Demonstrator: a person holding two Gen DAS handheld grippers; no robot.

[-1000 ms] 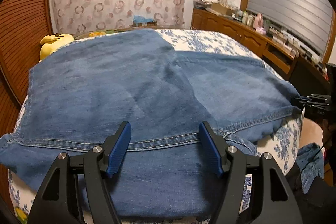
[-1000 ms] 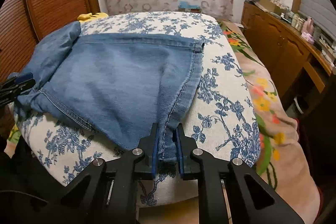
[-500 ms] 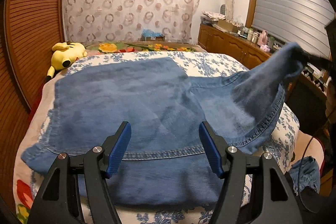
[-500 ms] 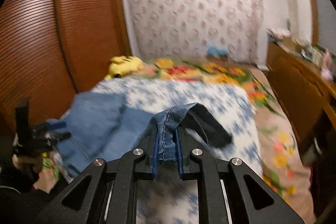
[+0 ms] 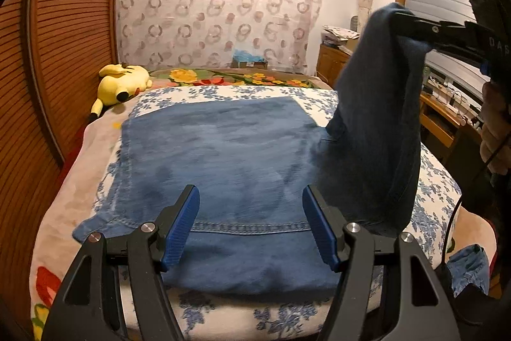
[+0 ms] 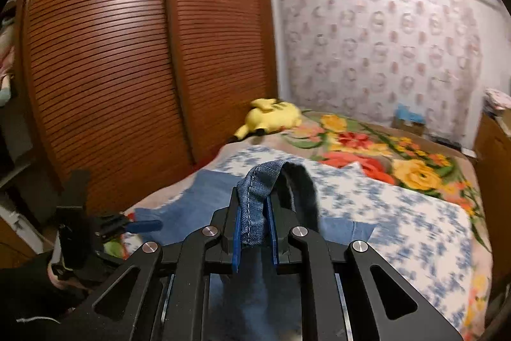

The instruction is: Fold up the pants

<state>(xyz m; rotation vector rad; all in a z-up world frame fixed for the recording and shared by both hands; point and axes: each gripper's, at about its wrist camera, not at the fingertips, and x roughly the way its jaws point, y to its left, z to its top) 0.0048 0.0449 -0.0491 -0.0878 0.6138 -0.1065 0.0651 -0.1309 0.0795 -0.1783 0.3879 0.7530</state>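
Slatted wooden wardrobe doors (image 6: pixel 127 69) line one side of the room, a ring-patterned curtain (image 5: pixel 217 8) covers the far wall, and a wooden dresser (image 5: pixel 440 117) cluttered with small items runs along the other side. Between them stands the bed (image 5: pixel 437 178), spread with a blue-flowered sheet over a bright floral blanket (image 6: pixel 383 155); a yellow plush toy (image 5: pixel 123 82) lies near the wardrobe at the bed's far end. Nothing lies between the tools and the pants (image 5: pixel 230 168), blue denim spread mostly flat across the sheet, with a stitched hem running across near the bed's front edge. One part of the denim rises off the bed in a dark hanging fold. The right tool (image 6: pixel 255 232) is clamped on a seamed edge of that raised part. The left tool (image 5: pixel 252 229) hovers above the near hem, jaws wide apart, gripping nothing.
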